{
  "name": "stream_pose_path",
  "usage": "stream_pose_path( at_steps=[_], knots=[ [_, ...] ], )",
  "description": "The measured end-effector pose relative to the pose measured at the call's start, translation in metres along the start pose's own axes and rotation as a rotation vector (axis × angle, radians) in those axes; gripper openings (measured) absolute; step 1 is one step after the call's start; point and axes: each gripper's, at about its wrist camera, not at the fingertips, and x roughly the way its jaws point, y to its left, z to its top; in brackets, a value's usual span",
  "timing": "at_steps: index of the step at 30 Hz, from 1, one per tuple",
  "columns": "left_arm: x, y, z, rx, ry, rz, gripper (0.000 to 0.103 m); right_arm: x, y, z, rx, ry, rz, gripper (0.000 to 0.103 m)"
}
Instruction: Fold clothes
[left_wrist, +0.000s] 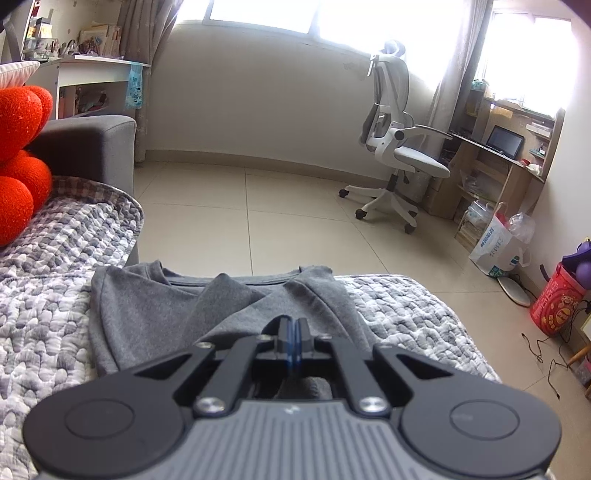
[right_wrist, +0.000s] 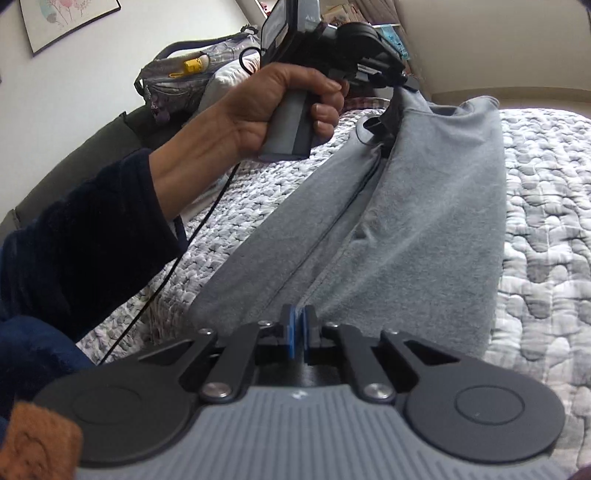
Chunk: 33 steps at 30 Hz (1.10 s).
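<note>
A grey shirt (left_wrist: 155, 314) lies on a grey-and-white quilt (left_wrist: 44, 317); its collar end is toward the floor edge. My left gripper (left_wrist: 293, 325) is shut on a fold of the grey shirt and lifts it off the quilt. My right gripper (right_wrist: 298, 319) is shut on the near edge of the same shirt (right_wrist: 413, 229). The right wrist view shows the left gripper (right_wrist: 400, 86) held in a hand, pinching the far end of the shirt, with the cloth stretched between the two grippers.
Red round cushions (left_wrist: 18, 155) and a grey sofa arm (left_wrist: 92, 144) sit at left. A white office chair (left_wrist: 399, 147), a wooden desk (left_wrist: 509, 166), bags and a red bucket (left_wrist: 557, 302) stand on the tiled floor. A bag (right_wrist: 184, 70) lies at the quilt's far side.
</note>
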Motion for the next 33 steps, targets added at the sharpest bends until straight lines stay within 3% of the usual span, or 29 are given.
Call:
stream_pose_path(
  at_steps=[3, 10, 13, 15, 18, 23, 24, 25, 27, 30, 33],
  knots=[
    [0.002, 0.012, -0.005, -0.013, 0.003, 0.012, 0.002, -0.004, 0.005, -0.005, -0.019, 0.006, 0.023, 0.01],
    [-0.016, 0.043, -0.008, -0.151, -0.021, -0.033, 0.006, -0.022, 0.012, -0.013, -0.062, 0.006, 0.112, 0.017],
    [-0.044, 0.052, -0.024, -0.197, -0.005, -0.067, 0.018, -0.037, 0.004, -0.022, -0.056, -0.012, 0.077, 0.017],
    [-0.069, 0.05, -0.048, -0.199, 0.041, -0.133, 0.018, -0.05, -0.003, -0.03, -0.026, -0.03, 0.051, 0.017],
    [-0.109, 0.038, -0.094, -0.193, 0.087, -0.25, 0.024, -0.069, -0.015, -0.042, 0.02, -0.057, 0.013, 0.017],
    [-0.144, 0.009, -0.155, -0.166, 0.179, -0.414, 0.031, -0.1, -0.035, -0.062, 0.096, -0.103, -0.051, 0.017],
    [-0.146, 0.004, -0.164, -0.154, 0.199, -0.441, 0.034, -0.099, -0.035, -0.065, 0.099, -0.102, -0.054, 0.021],
    [-0.147, -0.001, -0.173, -0.14, 0.222, -0.47, 0.039, -0.098, -0.035, -0.067, 0.099, -0.099, -0.054, 0.035],
    [-0.147, -0.007, -0.185, -0.094, 0.269, -0.524, 0.049, -0.095, -0.035, -0.072, 0.101, -0.093, -0.056, 0.049],
    [-0.148, -0.006, -0.19, -0.081, 0.271, -0.532, 0.05, -0.091, -0.034, -0.08, 0.103, -0.085, -0.057, 0.049],
    [-0.15, -0.019, -0.189, 0.04, 0.263, -0.49, 0.049, -0.086, -0.034, -0.087, 0.104, -0.076, -0.059, 0.049]
  ],
)
